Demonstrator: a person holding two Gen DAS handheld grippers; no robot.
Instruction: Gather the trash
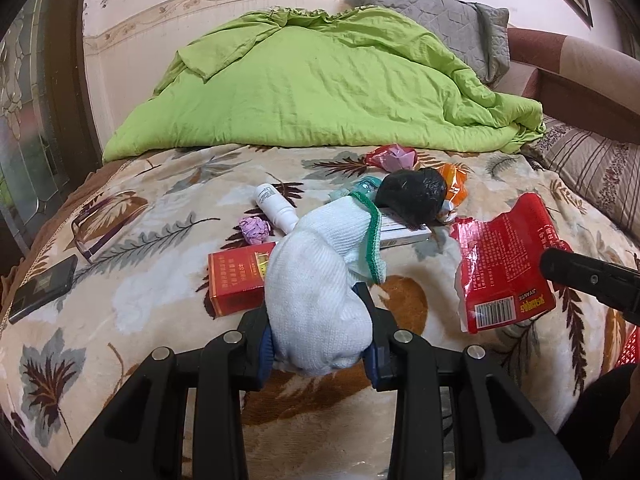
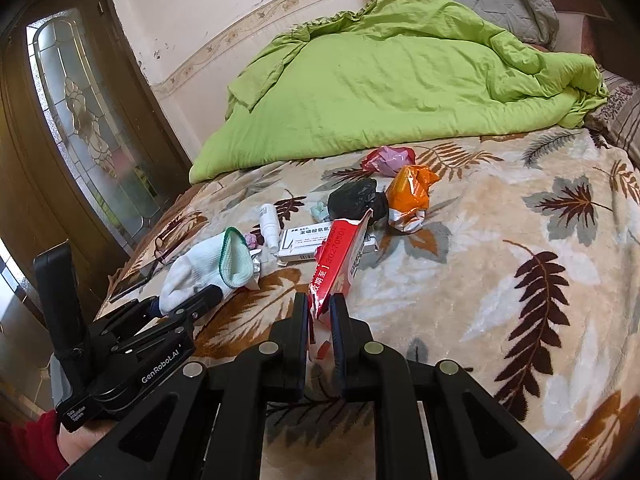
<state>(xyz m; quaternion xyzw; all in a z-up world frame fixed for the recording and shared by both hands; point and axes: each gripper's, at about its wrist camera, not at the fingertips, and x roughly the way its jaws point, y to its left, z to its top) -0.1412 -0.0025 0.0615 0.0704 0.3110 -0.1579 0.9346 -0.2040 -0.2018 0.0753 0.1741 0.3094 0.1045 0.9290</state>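
Note:
My left gripper (image 1: 318, 320) is shut on a white knit glove (image 1: 316, 280) with a green cuff, held above the bed; the glove also shows in the right wrist view (image 2: 196, 268). My right gripper (image 2: 320, 312) is shut on a torn red wrapper (image 2: 340, 260), also seen in the left wrist view (image 1: 504, 268). On the leaf-patterned blanket (image 2: 500, 240) lie a black crumpled bag (image 1: 412, 196), an orange wrapper (image 2: 410, 196), a pink and red wrapper (image 1: 390, 156), a purple paper ball (image 1: 254, 230), a white bottle (image 1: 274, 206), a white box (image 2: 312, 244) and a red box (image 1: 236, 280).
A green quilt (image 1: 320, 88) and a grey pillow (image 1: 440, 16) fill the far half of the bed. Glasses (image 1: 100, 232) and a dark phone (image 1: 44, 288) lie near the left edge. A glazed wooden door (image 2: 80, 120) stands to the left. A red basket (image 1: 630, 348) shows at the right.

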